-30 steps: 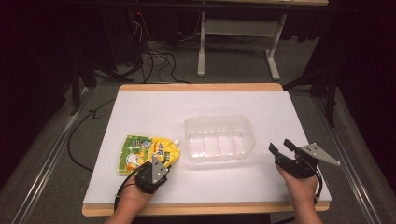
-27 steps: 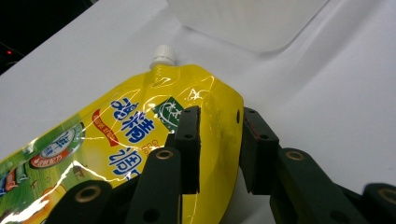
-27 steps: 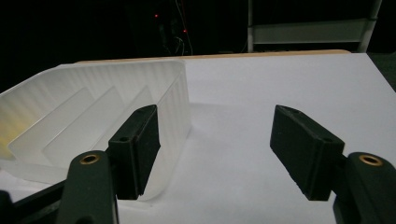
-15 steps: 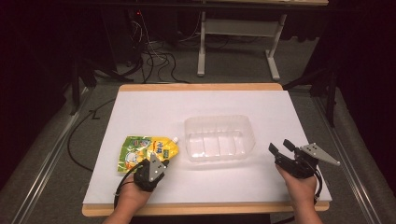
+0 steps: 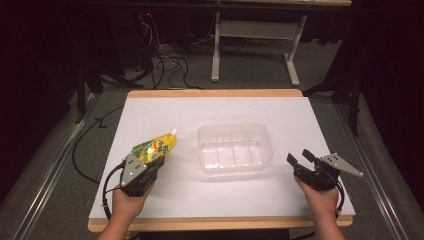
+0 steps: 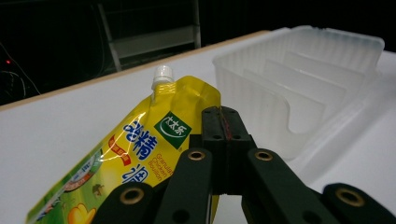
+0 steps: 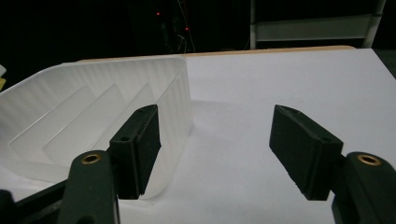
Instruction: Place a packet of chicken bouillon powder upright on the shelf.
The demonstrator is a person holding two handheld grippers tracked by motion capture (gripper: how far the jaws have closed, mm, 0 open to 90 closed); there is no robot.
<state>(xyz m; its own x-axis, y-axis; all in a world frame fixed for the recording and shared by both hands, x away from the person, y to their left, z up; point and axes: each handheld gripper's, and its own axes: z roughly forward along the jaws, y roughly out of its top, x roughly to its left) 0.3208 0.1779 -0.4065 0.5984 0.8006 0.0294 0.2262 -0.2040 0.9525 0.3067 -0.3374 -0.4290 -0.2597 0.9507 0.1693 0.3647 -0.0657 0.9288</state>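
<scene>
A yellow spouted pouch (image 5: 156, 144) with a white cap hangs tilted above the white table, its spout pointing toward the far right. My left gripper (image 5: 151, 161) is shut on the pouch's lower part; in the left gripper view the jaws press together on the yellow pouch (image 6: 140, 140), and the left gripper (image 6: 226, 127) has the foil between its tips. A clear ribbed plastic tray (image 5: 235, 148) sits mid-table, to the right of the pouch. My right gripper (image 5: 299, 160) stands open near the tray's right end, and in the right gripper view this gripper (image 7: 215, 140) has nothing between its jaws, the tray (image 7: 93, 107) just beyond the left one.
The white sheet (image 5: 300, 120) covers the table up to a wooden rim (image 5: 215, 93). Cables (image 5: 165, 65) and a grey desk frame (image 5: 255, 30) lie on the floor beyond the far edge. The tray's wall (image 6: 299, 70) is close to the right of the pouch.
The pouch lay flat on the table before; now it is raised off the surface and tilted, held by my left gripper. The right gripper has stayed in place.
</scene>
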